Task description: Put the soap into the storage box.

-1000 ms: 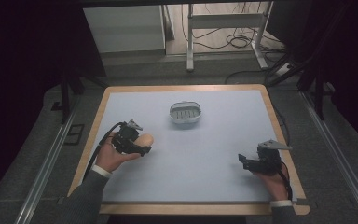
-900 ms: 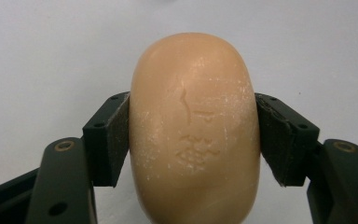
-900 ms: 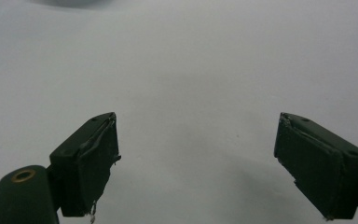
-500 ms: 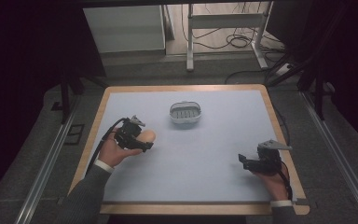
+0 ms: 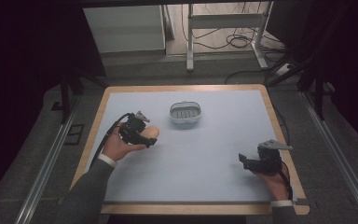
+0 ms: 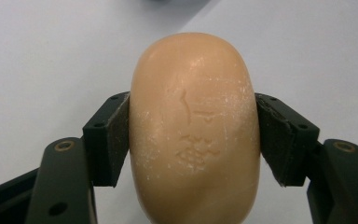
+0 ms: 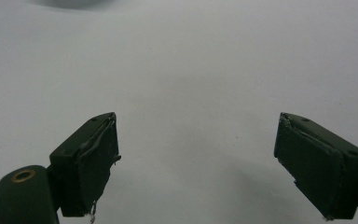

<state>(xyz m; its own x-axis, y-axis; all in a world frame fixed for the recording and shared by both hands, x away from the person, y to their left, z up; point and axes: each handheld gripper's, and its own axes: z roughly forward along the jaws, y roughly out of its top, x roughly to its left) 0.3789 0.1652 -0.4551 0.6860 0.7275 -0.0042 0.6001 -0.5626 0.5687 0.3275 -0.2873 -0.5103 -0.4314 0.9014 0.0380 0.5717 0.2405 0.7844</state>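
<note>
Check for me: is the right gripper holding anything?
No, the right gripper has its jaws wide apart, with bare table between them.

A lab test bench: bare table [image 5: 214, 177], metal frame legs [image 5: 189, 42], loose cables [image 5: 235, 41] on the floor.

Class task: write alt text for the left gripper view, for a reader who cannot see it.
A peach-coloured bar of soap, stamped with faint markings, is clamped on both sides between the black jaws of the left gripper. A pale table surface lies behind it.
</note>
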